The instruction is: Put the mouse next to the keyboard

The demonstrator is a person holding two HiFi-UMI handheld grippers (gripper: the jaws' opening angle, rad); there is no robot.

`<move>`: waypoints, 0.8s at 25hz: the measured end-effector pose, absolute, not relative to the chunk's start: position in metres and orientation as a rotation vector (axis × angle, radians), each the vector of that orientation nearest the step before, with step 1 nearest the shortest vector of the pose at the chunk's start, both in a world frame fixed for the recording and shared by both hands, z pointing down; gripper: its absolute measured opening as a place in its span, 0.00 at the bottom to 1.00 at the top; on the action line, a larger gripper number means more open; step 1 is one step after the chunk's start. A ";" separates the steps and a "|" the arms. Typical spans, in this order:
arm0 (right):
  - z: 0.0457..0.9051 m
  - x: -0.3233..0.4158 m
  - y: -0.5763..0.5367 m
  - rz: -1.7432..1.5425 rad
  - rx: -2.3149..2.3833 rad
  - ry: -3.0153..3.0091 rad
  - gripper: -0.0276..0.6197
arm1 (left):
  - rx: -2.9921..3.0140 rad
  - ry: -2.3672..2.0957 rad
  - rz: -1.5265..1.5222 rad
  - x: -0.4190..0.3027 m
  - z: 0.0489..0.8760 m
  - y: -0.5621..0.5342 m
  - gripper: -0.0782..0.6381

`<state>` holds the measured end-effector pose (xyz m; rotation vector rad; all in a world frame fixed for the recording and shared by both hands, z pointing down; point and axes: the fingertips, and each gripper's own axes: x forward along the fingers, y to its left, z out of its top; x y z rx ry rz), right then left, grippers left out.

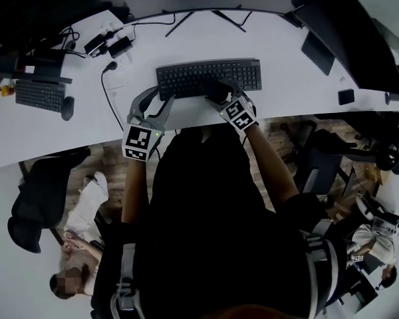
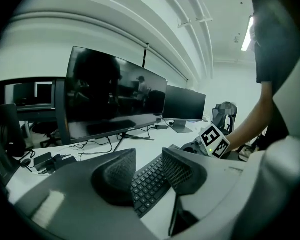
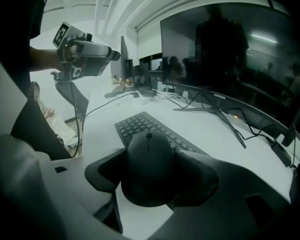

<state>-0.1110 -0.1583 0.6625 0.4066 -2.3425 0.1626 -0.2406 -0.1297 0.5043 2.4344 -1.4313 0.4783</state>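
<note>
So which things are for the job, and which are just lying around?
For the job: mouse, held in the right gripper; keyboard.
Just lying about: monitor, second keyboard, second mouse, cables.

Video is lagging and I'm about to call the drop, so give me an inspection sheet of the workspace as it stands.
Surface: white desk, with free space right of the keyboard.
Job's things: keyboard lies mid-desk; mouse is held at its near edge, not yet set beside it.
Clutter: second keyboard at far left; adapters; small black box at right.
Grippers: left gripper open, empty; right gripper has its fingers shut on the mouse.
Cables: cable runs from a plug toward the front edge; more lie by the adapters.
Surroundings: monitor, chair, seated person at lower left.
</note>
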 end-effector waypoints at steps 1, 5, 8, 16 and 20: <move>0.662 -0.108 -0.161 0.167 0.427 -2.342 0.50 | 2.443 -1.415 0.482 -0.237 0.505 -0.132 0.34; 0.660 -0.095 -0.169 0.191 0.487 -2.345 0.50 | 2.471 -1.355 0.509 -0.223 0.506 -0.140 0.33; 0.658 -0.080 -0.175 0.207 0.531 -2.340 0.50 | 2.487 -1.320 0.522 -0.209 0.507 -0.146 0.33; 0.659 -0.036 -0.184 0.276 0.643 -2.327 0.50 | 2.536 -1.221 0.566 -0.173 0.505 -0.161 0.33; 0.657 -0.018 -0.191 0.297 0.679 -2.320 0.50 | 2.552 -1.198 0.572 -0.156 0.501 -0.176 0.33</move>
